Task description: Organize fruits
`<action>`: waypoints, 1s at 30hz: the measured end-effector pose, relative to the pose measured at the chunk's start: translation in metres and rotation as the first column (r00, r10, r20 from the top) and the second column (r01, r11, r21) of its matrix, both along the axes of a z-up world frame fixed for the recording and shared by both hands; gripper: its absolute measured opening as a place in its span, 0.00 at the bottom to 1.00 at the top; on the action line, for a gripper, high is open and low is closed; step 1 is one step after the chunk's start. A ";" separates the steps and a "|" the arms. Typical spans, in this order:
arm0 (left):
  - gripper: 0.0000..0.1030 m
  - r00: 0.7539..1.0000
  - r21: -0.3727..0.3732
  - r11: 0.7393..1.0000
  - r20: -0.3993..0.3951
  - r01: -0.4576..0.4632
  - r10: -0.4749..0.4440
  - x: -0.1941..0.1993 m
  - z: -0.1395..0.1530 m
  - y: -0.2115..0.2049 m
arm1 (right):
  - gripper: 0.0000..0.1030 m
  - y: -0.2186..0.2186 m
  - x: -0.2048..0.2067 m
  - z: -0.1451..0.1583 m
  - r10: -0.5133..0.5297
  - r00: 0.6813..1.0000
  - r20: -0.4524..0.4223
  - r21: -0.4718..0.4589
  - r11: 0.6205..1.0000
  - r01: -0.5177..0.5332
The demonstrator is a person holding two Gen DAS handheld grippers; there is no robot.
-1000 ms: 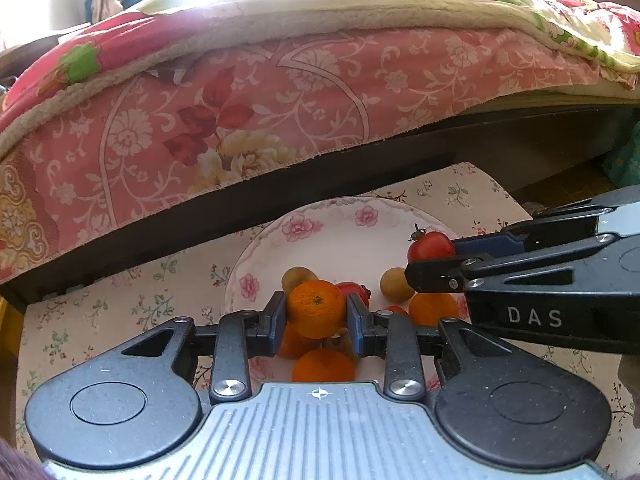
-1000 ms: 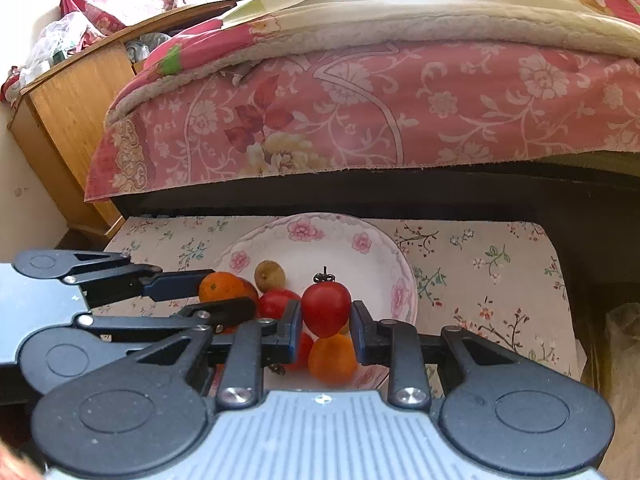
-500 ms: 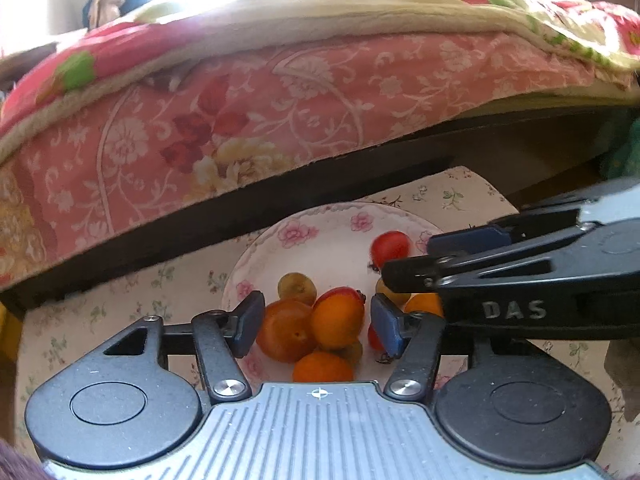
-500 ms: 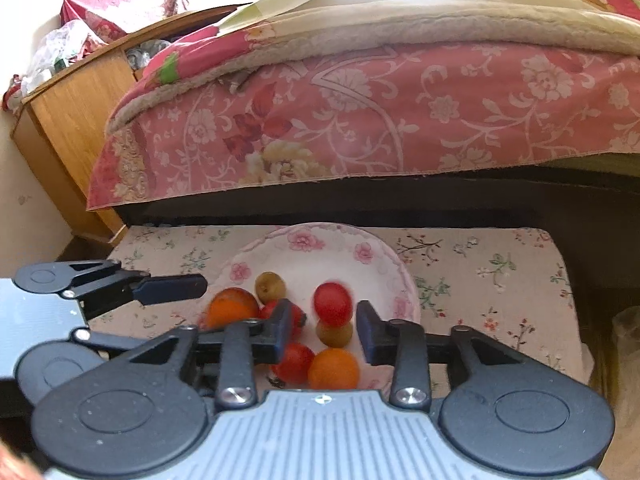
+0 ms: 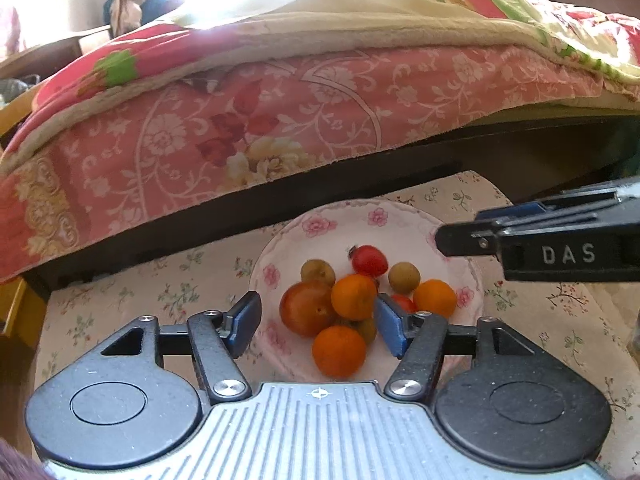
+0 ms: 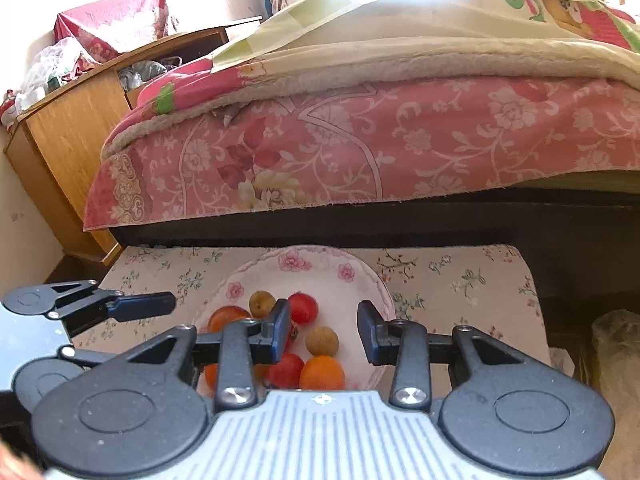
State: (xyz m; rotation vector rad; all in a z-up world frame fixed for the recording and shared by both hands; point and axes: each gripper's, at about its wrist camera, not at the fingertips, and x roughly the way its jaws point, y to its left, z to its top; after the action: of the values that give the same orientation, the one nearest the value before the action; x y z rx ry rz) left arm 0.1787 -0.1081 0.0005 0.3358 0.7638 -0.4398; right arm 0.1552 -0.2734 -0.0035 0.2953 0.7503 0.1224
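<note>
Both fruits were let go since the earlier frames: the orange [image 5: 354,296] once clamped in the left gripper [image 5: 316,322] and the red tomato [image 6: 303,308] once clamped in the right gripper [image 6: 323,332] were now seen lying on the floral plate [image 5: 340,220]. Left jaws had just been opening and stood wide, nothing pressed by the pads; the orange sat beyond them, atop the near pile. Right jaws were parted too, empty, with the tomato far-left of the gap, partly behind the left finger.

All fruit appeared gathered on the plate, on the floral cloth [image 6: 460,276] near the bed [image 6: 360,152]: oranges and a large reddish fruit [image 5: 306,314] near-left, two small brown ones [image 5: 404,278] farther back.

Step judged as release and retreat. Grippers would best be lifted straight up, jaws kept wide, so the stacked orange was not nudged; round fruit was judged likely to roll. The two grippers were close together, so crossing should be avoided.
</note>
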 end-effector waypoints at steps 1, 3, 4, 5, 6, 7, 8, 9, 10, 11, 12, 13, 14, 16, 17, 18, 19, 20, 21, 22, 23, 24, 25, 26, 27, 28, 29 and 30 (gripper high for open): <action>0.71 1.000 -0.002 1.000 -0.001 -0.006 0.006 -0.004 0.001 0.002 | 0.39 0.001 -0.005 0.000 -0.002 1.000 -0.007 -0.001 1.000 0.002; 0.73 1.000 -0.007 1.000 -0.006 -0.024 0.024 -0.012 0.003 0.007 | 0.39 0.004 -0.015 0.001 -0.002 1.000 -0.019 -0.015 1.000 0.002; 0.75 0.999 -0.010 0.999 -0.009 -0.032 0.032 -0.017 0.004 0.009 | 0.39 0.005 -0.021 0.001 -0.003 1.000 -0.028 -0.018 1.000 0.002; 0.78 0.999 -0.013 0.999 -0.011 -0.042 0.042 -0.022 0.004 0.012 | 0.39 0.006 -0.028 0.001 -0.004 0.999 -0.034 -0.016 1.000 0.004; 0.80 0.999 -0.014 0.999 -0.012 -0.051 0.051 -0.029 0.005 0.015 | 0.39 0.007 -0.035 0.001 -0.006 0.999 -0.039 -0.013 1.000 0.006; 0.82 0.998 -0.014 0.998 -0.016 -0.061 0.061 -0.035 0.004 0.017 | 0.39 0.008 -0.042 0.001 -0.010 0.999 -0.045 -0.010 1.000 0.009; 0.82 0.998 -0.013 0.998 -0.021 -0.065 0.065 -0.039 0.004 0.019 | 0.39 0.010 -0.050 0.001 -0.011 0.999 -0.052 -0.007 1.000 0.011; 0.82 0.997 -0.010 0.997 -0.029 -0.070 0.070 -0.045 0.003 0.021 | 0.39 0.011 -0.057 0.001 -0.012 0.998 -0.056 -0.003 1.000 0.011; 0.82 0.997 -0.007 0.997 -0.035 -0.074 0.074 -0.050 0.002 0.022 | 0.39 0.013 -0.065 0.001 -0.014 0.998 -0.060 0.006 1.000 0.014; 0.83 0.996 -0.004 0.997 -0.038 -0.082 0.082 -0.056 0.000 0.024 | 0.39 0.015 -0.072 0.000 -0.017 0.998 -0.067 0.013 1.000 0.018; 0.83 0.995 -0.004 0.996 -0.041 -0.089 0.089 -0.062 0.000 0.025 | 0.39 0.017 -0.078 0.000 -0.022 0.997 -0.073 0.018 1.000 0.023; 0.83 0.995 -0.005 0.996 -0.046 -0.091 0.091 -0.067 -0.001 0.027 | 0.39 0.019 -0.085 0.000 -0.028 0.997 -0.076 0.023 0.999 0.030; 0.83 0.994 -0.005 0.995 -0.053 -0.095 0.094 -0.072 -0.002 0.028 | 0.39 0.021 -0.091 0.000 -0.031 0.996 -0.079 0.029 0.999 0.034; 0.84 0.993 -0.011 0.995 -0.061 -0.103 0.102 -0.083 -0.003 0.031 | 0.40 0.026 -0.103 -0.001 -0.032 0.996 -0.088 0.038 0.999 0.035; 0.87 0.992 -0.013 0.994 -0.063 -0.107 0.106 -0.087 -0.003 0.033 | 0.41 0.030 -0.109 -0.001 -0.033 0.995 -0.093 0.034 0.999 0.036; 0.88 0.992 -0.016 0.993 -0.061 -0.115 0.114 -0.092 -0.003 0.034 | 0.41 0.032 -0.115 -0.002 -0.034 0.995 -0.097 0.029 0.999 0.037; 0.89 0.991 -0.019 0.993 -0.060 -0.120 0.119 -0.096 -0.003 0.036 | 0.42 0.035 -0.121 -0.002 -0.034 0.994 -0.100 0.029 0.999 0.037; 0.90 0.991 -0.022 0.992 -0.062 -0.123 0.121 -0.101 -0.003 0.038 | 0.42 0.037 -0.126 -0.002 -0.034 0.994 -0.106 0.034 0.999 0.038; 0.91 0.990 -0.026 0.991 -0.063 -0.128 0.126 -0.105 -0.003 0.039 | 0.42 0.039 -0.130 -0.003 -0.035 0.993 -0.112 0.037 0.999 0.039; 0.92 0.989 -0.030 0.990 -0.065 -0.134 0.132 -0.109 -0.004 0.041 | 0.42 0.041 -0.135 -0.004 -0.040 0.992 -0.119 0.036 0.998 0.044; 0.92 0.988 -0.032 0.990 -0.068 -0.139 0.137 -0.111 -0.004 0.043 | 0.42 0.042 -0.138 -0.005 -0.045 0.991 -0.125 0.035 0.998 0.050; 0.92 0.987 -0.036 0.989 -0.075 -0.147 0.144 -0.114 -0.005 0.045 | 0.42 0.043 -0.141 -0.006 -0.051 0.990 -0.131 0.037 0.998 0.056; 0.92 0.985 -0.041 0.987 -0.082 -0.155 0.151 -0.117 -0.005 0.047 | 0.42 0.044 -0.145 -0.006 -0.056 0.989 -0.135 0.039 0.997 0.062; 0.93 0.984 -0.044 0.986 -0.086 -0.160 0.155 -0.118 -0.006 0.048 | 0.42 0.045 -0.148 -0.006 -0.060 0.989 -0.137 0.039 0.997 0.066; 0.94 0.983 -0.048 0.985 -0.087 -0.166 0.162 -0.121 -0.005 0.049 | 0.42 0.047 -0.151 -0.005 -0.062 0.989 -0.137 0.037 0.997 0.067; 0.95 0.982 -0.050 0.984 -0.086 -0.174 0.169 -0.123 -0.005 0.050 | 0.42 0.048 -0.154 -0.004 -0.062 0.989 -0.135 0.037 0.997 0.068; 0.97 0.981 -0.051 0.982 -0.082 -0.181 0.177 -0.126 -0.004 0.052 | 0.42 0.049 -0.157 -0.004 -0.065 0.989 -0.135 0.038 0.997 0.071; 0.99 0.980 -0.054 0.981 -0.079 -0.189 0.184 -0.128 -0.003 0.053 | 0.42 0.050 -0.160 -0.003 -0.068 0.988 -0.136 0.039 0.996 0.074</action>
State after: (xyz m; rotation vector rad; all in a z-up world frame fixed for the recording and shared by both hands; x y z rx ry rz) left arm 0.0508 -0.0554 -0.0024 0.1891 0.8438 -0.2990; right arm -0.0051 -0.2230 -0.0066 0.3748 0.8702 0.0519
